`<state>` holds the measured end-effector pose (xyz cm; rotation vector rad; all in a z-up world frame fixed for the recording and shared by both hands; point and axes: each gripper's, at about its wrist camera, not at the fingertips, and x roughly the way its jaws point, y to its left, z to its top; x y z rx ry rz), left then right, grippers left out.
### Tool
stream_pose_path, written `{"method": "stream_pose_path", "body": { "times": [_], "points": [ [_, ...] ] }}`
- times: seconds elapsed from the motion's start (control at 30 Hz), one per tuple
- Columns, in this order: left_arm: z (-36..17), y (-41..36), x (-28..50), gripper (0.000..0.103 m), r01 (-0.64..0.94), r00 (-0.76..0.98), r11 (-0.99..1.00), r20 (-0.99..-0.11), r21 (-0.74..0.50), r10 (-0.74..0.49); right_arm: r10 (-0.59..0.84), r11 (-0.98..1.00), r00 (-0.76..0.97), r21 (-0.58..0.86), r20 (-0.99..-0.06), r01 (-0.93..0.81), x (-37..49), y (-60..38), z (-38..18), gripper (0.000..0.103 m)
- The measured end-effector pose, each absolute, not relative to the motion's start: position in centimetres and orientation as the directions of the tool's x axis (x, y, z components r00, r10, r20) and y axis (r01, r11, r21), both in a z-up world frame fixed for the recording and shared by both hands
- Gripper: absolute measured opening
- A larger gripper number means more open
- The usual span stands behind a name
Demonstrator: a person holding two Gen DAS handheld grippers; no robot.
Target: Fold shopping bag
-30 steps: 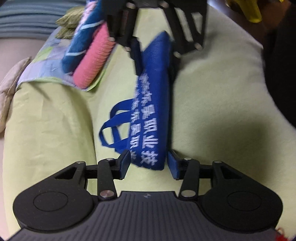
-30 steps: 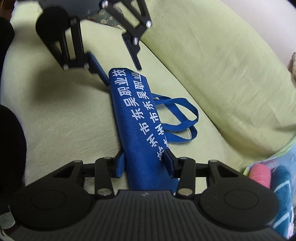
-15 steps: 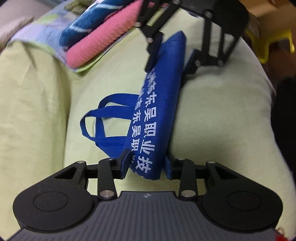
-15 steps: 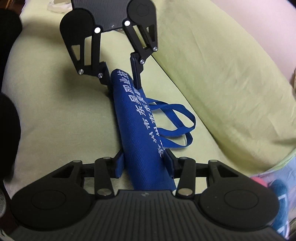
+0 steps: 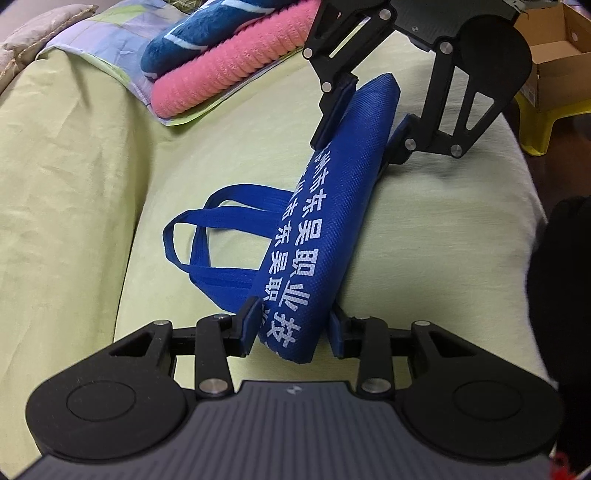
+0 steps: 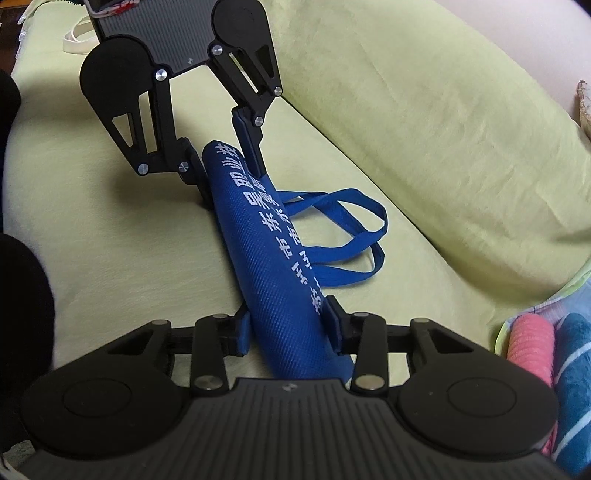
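A blue shopping bag (image 5: 325,229) with white lettering is folded into a long narrow strip on a pale green cushion (image 5: 240,147). Its two blue handle loops (image 5: 207,236) trail out to one side. My left gripper (image 5: 293,326) is shut on one end of the strip. My right gripper (image 6: 290,326) is shut on the opposite end. Each gripper shows in the other's view, the right one (image 5: 360,107) at the far end in the left wrist view, the left one (image 6: 225,162) in the right wrist view. The bag (image 6: 273,258) stretches between them, lifted slightly.
A pink towel (image 5: 236,70) and a dark blue striped towel (image 5: 207,33) are stacked at the cushion's end on a patterned cloth. The green backrest (image 6: 443,129) rises beside the bag. A cardboard box (image 5: 554,44) on a yellow stool stands beyond the cushion.
Both grippers have stayed shut on the bag ends. The far end has risen and swung, so the strip now lies tilted and more taut between them.
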<state>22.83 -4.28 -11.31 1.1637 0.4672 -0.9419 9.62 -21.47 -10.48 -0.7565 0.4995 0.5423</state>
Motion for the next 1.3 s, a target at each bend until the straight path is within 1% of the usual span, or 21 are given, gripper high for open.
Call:
{"method": "stream_pose_path", "body": {
  "times": [0.27,0.6,0.67,0.8,1.03,1.3],
  "points": [
    [-11.1,-2.7,20.7,0.044,0.829,0.550,0.131,-0.750,0.544,-0.367,0.312,0.586,0.719,-0.470,-0.621,-0.660,8.3,-20.7,-10.1,0.035],
    [-10.5,-0.1,19.5,0.044,0.843,0.538,0.233,-0.758,0.485,-0.369,0.371,0.579,0.641,-0.373,-0.672,-0.726,8.1,-19.1,-9.4,0.035],
    [-10.3,0.2,19.7,0.044,0.849,0.528,0.247,-0.762,0.467,-0.375,0.387,0.586,0.616,-0.333,-0.686,-0.739,8.4,-19.2,-9.1,0.036],
    [-10.0,0.6,20.3,0.044,0.857,0.514,0.274,-0.767,0.437,-0.384,0.433,0.611,0.543,-0.208,-0.719,-0.764,9.5,-19.9,-8.1,0.036],
    [-10.1,1.0,20.6,0.044,0.849,0.523,0.307,-0.762,0.429,-0.382,0.544,0.646,0.369,0.096,-0.754,-0.757,14.3,-23.4,-6.7,0.035],
    [-10.5,1.0,21.7,0.044,0.850,0.521,0.317,-0.763,0.422,-0.381,0.617,0.654,0.261,0.299,-0.743,-0.695,17.0,-24.7,-7.2,0.035]
  ]
}}
